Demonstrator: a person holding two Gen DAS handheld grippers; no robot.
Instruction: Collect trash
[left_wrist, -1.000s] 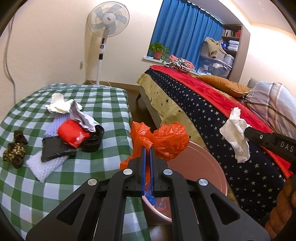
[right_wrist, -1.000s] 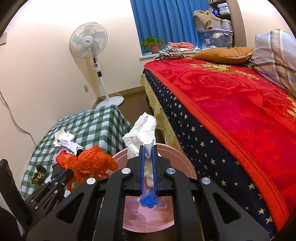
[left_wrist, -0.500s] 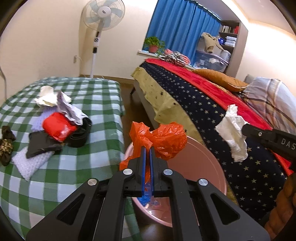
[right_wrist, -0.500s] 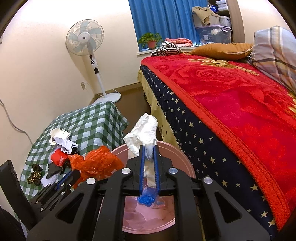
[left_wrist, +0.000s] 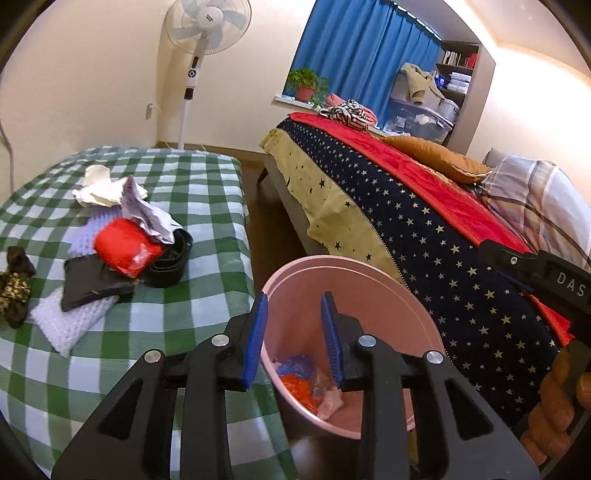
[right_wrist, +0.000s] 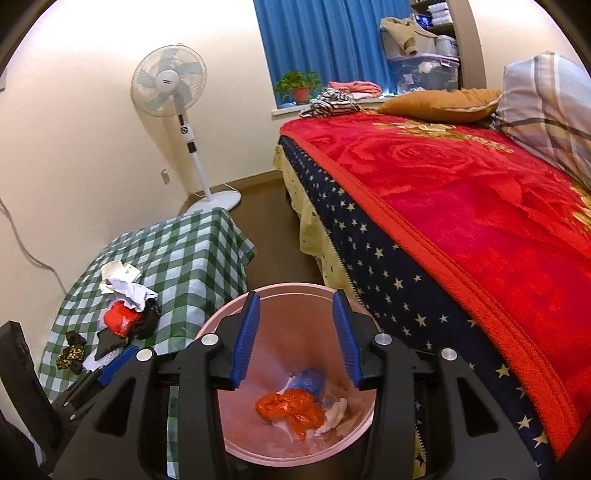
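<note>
Dropped: orange bag (right_wrist: 291, 410) into bin (right_wrist: 236, 314) | left gripper (left_wrist: 295, 314), right gripper (right_wrist: 295, 314) opening, empty

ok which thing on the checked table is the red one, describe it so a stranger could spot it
Start at the green-and-white checked table left of the bed. Find the small heap near its middle. The red crumpled packet lies there against a black belt coil, under crumpled white paper; it is the only bright red, shiny item in the pile.

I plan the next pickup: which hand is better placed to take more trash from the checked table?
Left. The left gripper is beside the checked table; the right gripper is over the pink bin. Both are opening, nothing between.
</note>
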